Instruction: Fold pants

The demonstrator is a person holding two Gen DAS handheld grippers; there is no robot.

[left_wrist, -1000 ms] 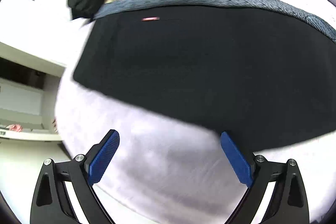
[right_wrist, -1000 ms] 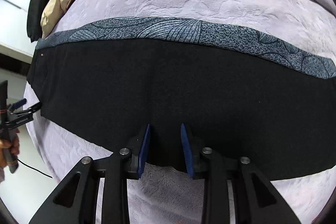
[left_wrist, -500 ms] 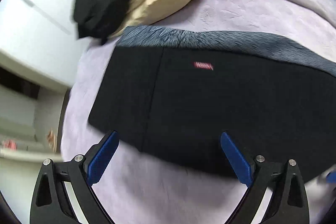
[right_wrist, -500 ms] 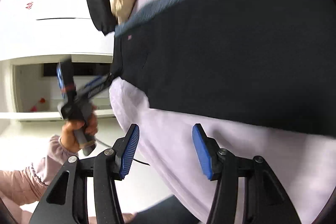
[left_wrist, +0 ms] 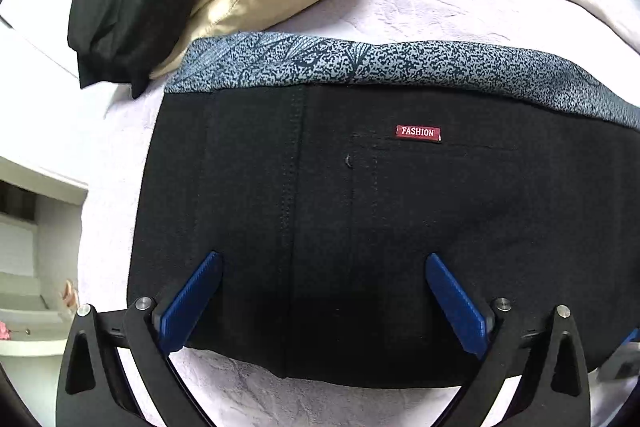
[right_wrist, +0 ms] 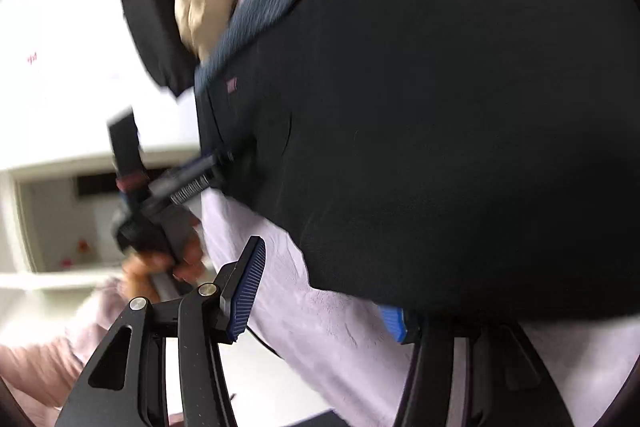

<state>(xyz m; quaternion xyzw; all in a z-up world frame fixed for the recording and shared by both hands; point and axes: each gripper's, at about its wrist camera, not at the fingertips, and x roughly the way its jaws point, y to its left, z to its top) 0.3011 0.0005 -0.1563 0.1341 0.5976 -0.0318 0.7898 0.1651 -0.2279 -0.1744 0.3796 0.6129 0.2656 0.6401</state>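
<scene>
The black pants lay flat on the lilac blanket, their red label just below the grey patterned band. My left claw hung wide open over their near edge, holding nothing. My right claw was open too, one pad partly under the hem.

Left wrist view sharp, evenly lit, soft diffuse daylight. "FASHION" label legible. Black pants swallow detail, stitching barely readable; dark shadow patch between left gripper pads. White wall at left blown out. Right wrist view motion-blurred: left gripper and hand smeared, waistband pattern lost. Right gripper near pad crisp, far pad in shadow under cloth. Strong fisheye bowing, black vignette in corners of both.
</scene>
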